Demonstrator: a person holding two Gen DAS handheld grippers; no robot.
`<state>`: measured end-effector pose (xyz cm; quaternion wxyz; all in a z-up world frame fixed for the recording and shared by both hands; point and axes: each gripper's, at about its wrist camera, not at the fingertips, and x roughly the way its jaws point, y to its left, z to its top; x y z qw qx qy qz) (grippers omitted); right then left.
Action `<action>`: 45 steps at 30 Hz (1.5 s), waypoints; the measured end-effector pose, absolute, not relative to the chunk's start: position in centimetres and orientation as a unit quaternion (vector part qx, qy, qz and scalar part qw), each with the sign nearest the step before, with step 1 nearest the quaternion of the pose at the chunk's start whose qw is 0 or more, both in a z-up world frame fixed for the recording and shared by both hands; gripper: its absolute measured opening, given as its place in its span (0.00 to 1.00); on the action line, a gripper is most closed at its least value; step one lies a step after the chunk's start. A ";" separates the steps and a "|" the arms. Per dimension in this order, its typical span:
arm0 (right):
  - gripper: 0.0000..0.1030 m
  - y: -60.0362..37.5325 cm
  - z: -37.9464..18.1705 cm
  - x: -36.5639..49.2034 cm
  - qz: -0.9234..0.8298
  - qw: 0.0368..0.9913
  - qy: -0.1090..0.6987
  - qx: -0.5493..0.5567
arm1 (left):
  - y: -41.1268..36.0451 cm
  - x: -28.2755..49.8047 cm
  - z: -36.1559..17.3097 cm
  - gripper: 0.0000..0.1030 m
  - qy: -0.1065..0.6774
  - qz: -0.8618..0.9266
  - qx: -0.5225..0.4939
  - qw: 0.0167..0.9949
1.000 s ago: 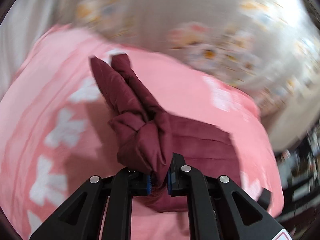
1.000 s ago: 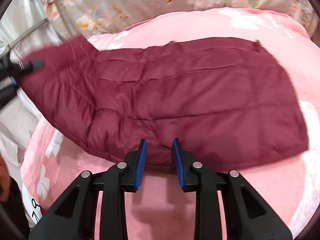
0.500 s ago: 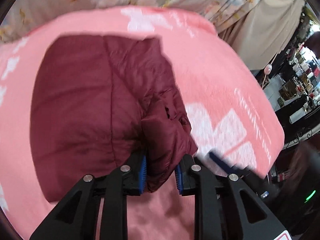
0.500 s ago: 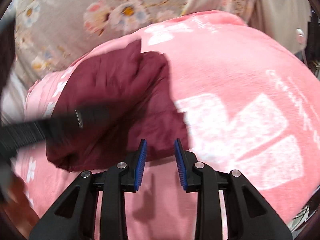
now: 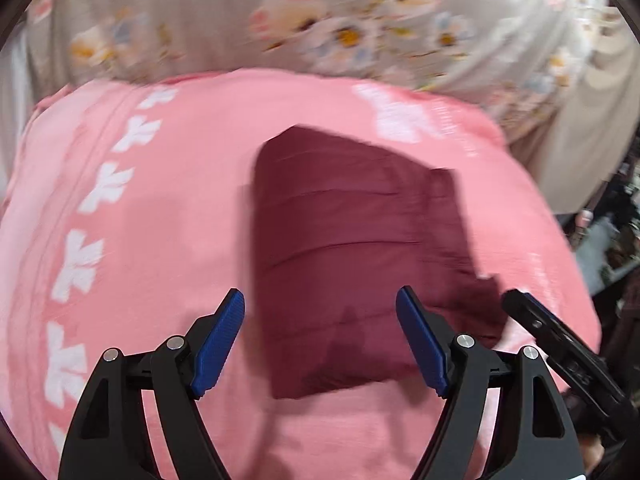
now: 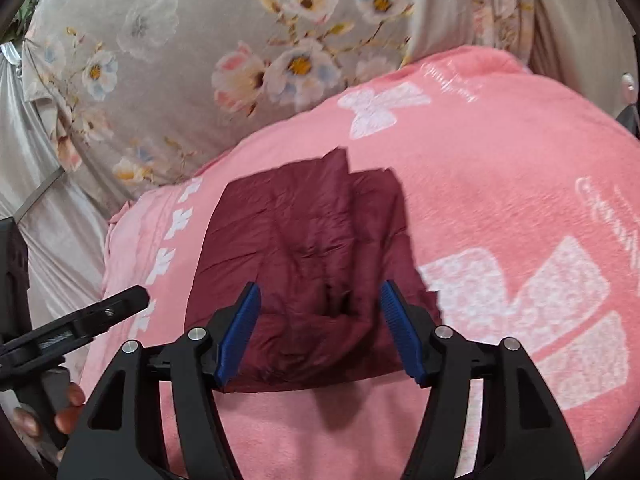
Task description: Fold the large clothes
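A dark red quilted jacket [image 5: 352,248] lies folded into a compact block on the pink blanket [image 5: 160,240]. My left gripper [image 5: 320,340] hovers over its near edge, jaws opening wide, blue pads clear of the cloth. In the right wrist view the same jacket [image 6: 304,256] lies below my right gripper [image 6: 320,328], whose jaws are also opening with nothing pressed between them. The other gripper's black tip [image 5: 540,324] shows at the right of the left wrist view. In the right wrist view the left gripper [image 6: 96,316] enters from the left edge.
The blanket [image 6: 500,168] has white bow prints and covers a rounded surface. A grey floral curtain [image 6: 200,40] hangs behind it. Cluttered shelves [image 5: 616,240] lie past the right edge. A hand [image 6: 60,412] holds the left tool at lower left.
The left gripper carried a bunched jacket part across, let it go and opened wide. The right gripper opened too and rose. The jacket now lies as a smaller folded block.
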<state>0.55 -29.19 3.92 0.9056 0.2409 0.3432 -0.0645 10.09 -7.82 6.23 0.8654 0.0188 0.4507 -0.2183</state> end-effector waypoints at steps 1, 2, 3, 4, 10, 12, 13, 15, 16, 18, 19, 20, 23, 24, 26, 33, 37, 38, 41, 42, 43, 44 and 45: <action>0.59 -28.8 3.5 1.1 -0.065 0.903 0.352 0.236 | -7.6 10.6 5.6 0.73 0.460 -0.207 0.021 0.864; 0.56 -28.5 3.0 1.8 -0.062 0.900 0.364 0.232 | -7.6 10.9 5.0 0.73 0.467 -0.201 0.024 0.861; 0.49 -28.3 2.5 2.1 -0.061 0.897 0.373 0.230 | -7.5 11.0 4.9 0.73 0.469 -0.198 0.026 0.860; 0.27 -28.2 2.1 2.3 -0.063 0.893 0.382 0.229 | -7.7 11.2 4.4 0.73 0.476 -0.193 0.031 0.858; 0.07 -30.6 3.1 -0.1 -0.103 0.904 0.353 0.218 | -9.0 10.7 2.9 0.72 0.492 -0.199 0.051 0.846; 0.07 -31.7 2.3 -0.3 -0.120 0.899 0.363 0.216 | -9.6 10.7 2.0 0.71 0.502 -0.199 0.061 0.839; 0.07 -32.2 1.5 -0.2 -0.126 0.894 0.370 0.220 | -10.0 10.8 1.3 0.70 0.509 -0.199 0.064 0.835; 0.07 -32.7 0.1 -0.1 -0.129 0.885 0.386 0.224 | -10.6 11.0 0.1 0.70 0.523 -0.198 0.066 0.827; 0.07 -32.8 -0.4 0.0 -0.130 0.883 0.391 0.223 | -10.8 11.1 -0.4 0.70 0.527 -0.196 0.070 0.824; 0.07 -32.7 -1.3 0.3 -0.134 0.880 0.401 0.217 | -11.1 11.1 -1.2 0.70 0.531 -0.194 0.077 0.821; 0.07 -32.7 -1.9 0.4 -0.137 0.878 0.406 0.215 | -11.2 11.1 -1.5 0.71 0.532 -0.192 0.080 0.821; 0.08 -32.7 -2.3 0.5 -0.138 0.876 0.409 0.216 | -11.3 11.1 -1.7 0.72 0.533 -0.191 0.083 0.820; 0.09 -32.8 -3.6 0.9 -0.138 0.870 0.418 0.221 | -11.7 10.9 -2.5 0.74 0.531 -0.184 0.097 0.821; 0.09 -32.8 -4.0 1.0 -0.137 0.868 0.421 0.222 | -11.9 10.9 -2.8 0.74 0.530 -0.182 0.101 0.822; 0.10 -32.8 -4.6 1.1 -0.136 0.867 0.424 0.223 | -12.3 10.8 -3.2 0.74 0.528 -0.178 0.110 0.823; 0.10 -32.5 -5.4 1.1 -0.136 0.868 0.424 0.219 | -12.9 10.7 -4.3 0.75 0.523 -0.169 0.126 0.826; 0.10 -32.2 -5.6 1.1 -0.139 0.871 0.421 0.212 | -13.3 10.7 -4.8 0.76 0.519 -0.164 0.131 0.829; 0.10 -32.2 -5.7 1.0 -0.139 0.871 0.420 0.211 | -13.2 10.9 -5.0 0.76 0.517 -0.164 0.134 0.830; 0.10 -32.0 -5.7 1.2 -0.140 0.873 0.418 0.207 | -13.6 10.9 -5.2 0.77 0.510 -0.162 0.141 0.833; 0.10 -31.9 -5.7 1.4 -0.140 0.874 0.418 0.207 | -13.7 10.8 -5.4 0.77 0.506 -0.162 0.145 0.835; 0.10 -31.9 -5.8 1.7 -0.139 0.874 0.416 0.207 | -13.7 10.8 -5.4 0.77 0.503 -0.162 0.147 0.836; 0.10 -31.8 -5.8 1.7 -0.134 0.875 0.414 0.210 | -13.8 10.7 -5.5 0.77 0.498 -0.161 0.150 0.839; 0.10 -31.8 -5.8 1.7 -0.131 0.876 0.413 0.213 | -13.9 10.6 -5.5 0.77 0.493 -0.161 0.154 0.841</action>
